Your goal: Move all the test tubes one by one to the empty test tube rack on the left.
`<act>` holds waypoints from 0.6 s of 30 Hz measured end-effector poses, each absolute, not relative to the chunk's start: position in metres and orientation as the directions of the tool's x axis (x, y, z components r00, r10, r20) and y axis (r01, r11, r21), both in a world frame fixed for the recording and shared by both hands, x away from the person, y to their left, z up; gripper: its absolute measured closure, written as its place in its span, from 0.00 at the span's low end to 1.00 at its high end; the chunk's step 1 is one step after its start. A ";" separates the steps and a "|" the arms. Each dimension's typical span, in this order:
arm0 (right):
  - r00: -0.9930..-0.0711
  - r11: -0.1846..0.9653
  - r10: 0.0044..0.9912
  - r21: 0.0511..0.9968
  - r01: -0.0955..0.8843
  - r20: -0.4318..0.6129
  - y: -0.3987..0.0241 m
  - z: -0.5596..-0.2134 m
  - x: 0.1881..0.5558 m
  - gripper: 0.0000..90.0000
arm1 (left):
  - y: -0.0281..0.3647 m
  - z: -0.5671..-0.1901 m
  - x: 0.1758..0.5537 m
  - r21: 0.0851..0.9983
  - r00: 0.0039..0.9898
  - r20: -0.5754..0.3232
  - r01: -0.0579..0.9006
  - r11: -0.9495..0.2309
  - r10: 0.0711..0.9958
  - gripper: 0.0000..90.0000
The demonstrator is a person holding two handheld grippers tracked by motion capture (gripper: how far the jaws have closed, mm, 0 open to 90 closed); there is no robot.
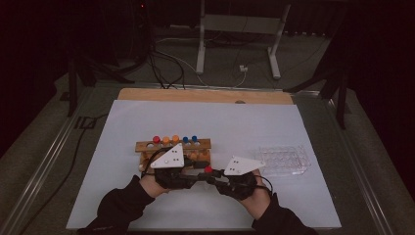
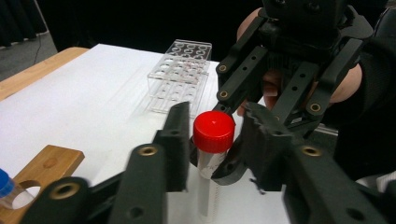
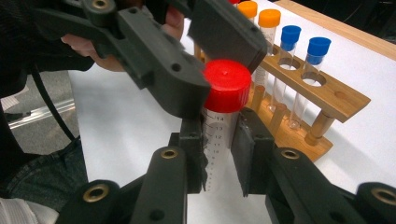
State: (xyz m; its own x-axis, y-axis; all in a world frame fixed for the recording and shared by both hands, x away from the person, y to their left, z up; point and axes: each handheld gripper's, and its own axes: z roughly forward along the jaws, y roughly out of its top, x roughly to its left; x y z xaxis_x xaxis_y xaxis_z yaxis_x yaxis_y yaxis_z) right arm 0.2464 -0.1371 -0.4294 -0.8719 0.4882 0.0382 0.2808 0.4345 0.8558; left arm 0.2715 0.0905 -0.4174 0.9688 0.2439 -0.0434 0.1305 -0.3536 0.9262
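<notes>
While the right gripper (image 3: 219, 154) clamps the clear tube (image 3: 215, 149) upright by its barrel, the left gripper (image 2: 212, 140) brackets the red cap (image 2: 214, 131).

The tube stands between the right fingers (image 3: 194, 149), which press its sides; the cap sits just above them, between the left fingers (image 2: 177, 135), narrowed to it on both flanks, though firm contact is hard to confirm. Judged progress: tube lifted from the wooden rack (image 3: 322, 98), cap not yet off. The tube's lower end is hidden.
</notes>
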 end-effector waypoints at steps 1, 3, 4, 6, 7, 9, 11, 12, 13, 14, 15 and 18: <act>-0.872 0.434 0.488 0.856 0.282 0.040 -0.137 -0.429 0.246 0.83 | 0.090 -0.418 0.272 0.927 0.968 -0.045 0.132 -0.352 0.246 0.75; -0.872 0.436 0.487 0.855 0.280 0.037 -0.136 -0.429 0.246 0.83 | 0.090 -0.418 0.272 0.927 0.968 -0.039 0.127 -0.353 0.247 0.78; -0.872 0.435 0.488 0.856 0.280 0.037 -0.136 -0.429 0.246 0.83 | 0.090 -0.418 0.272 0.927 0.969 -0.034 0.122 -0.354 0.246 0.78; -0.873 0.432 0.486 0.857 0.281 0.041 -0.137 -0.429 0.246 0.83 | 0.091 -0.417 0.272 0.927 0.970 -0.032 0.119 -0.355 0.242 0.79; -0.873 0.427 0.485 0.860 0.280 0.044 -0.137 -0.429 0.245 0.82 | 0.092 -0.416 0.272 0.929 0.970 -0.040 0.125 -0.349 0.241 0.79; -0.870 0.411 0.491 0.868 0.277 0.045 -0.138 -0.429 0.245 0.78 | 0.094 -0.413 0.272 0.930 0.968 -0.028 0.117 -0.350 0.248 0.79; -0.863 0.392 0.503 0.879 0.272 0.042 -0.141 -0.429 0.246 0.64 | 0.099 -0.408 0.273 0.930 0.965 -0.017 0.112 -0.351 0.264 0.79; -0.855 0.377 0.517 0.884 0.276 0.046 -0.143 -0.428 0.247 0.61 | 0.102 -0.406 0.274 0.930 0.961 -0.014 0.114 -0.349 0.276 0.80; -0.848 0.362 0.527 0.890 0.277 0.049 -0.146 -0.428 0.248 0.56 | 0.105 -0.403 0.275 0.931 0.957 -0.009 0.115 -0.347 0.291 0.80; -0.843 0.347 0.535 0.894 0.285 0.061 -0.149 -0.428 0.249 0.51 | 0.109 -0.400 0.277 0.931 0.951 -0.001 0.114 -0.347 0.310 0.80; -0.836 0.331 0.545 0.898 0.290 0.069 -0.152 -0.427 0.250 0.47 | 0.113 -0.397 0.278 0.933 0.948 0.003 0.112 -0.343 0.318 0.80; -0.811 0.314 0.577 0.892 0.326 0.094 -0.159 -0.427 0.254 0.28 | 0.126 -0.388 0.280 0.937 0.933 0.024 0.104 -0.333 0.359 0.80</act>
State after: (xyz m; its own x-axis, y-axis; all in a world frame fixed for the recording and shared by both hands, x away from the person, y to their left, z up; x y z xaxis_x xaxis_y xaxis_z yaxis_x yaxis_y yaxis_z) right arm 0.2539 -0.1591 -0.4266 -0.8114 0.5770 0.0936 0.3262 0.3141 0.8916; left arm 0.2801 0.1263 -0.3884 0.9330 0.3592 0.0237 0.1045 -0.3332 0.9370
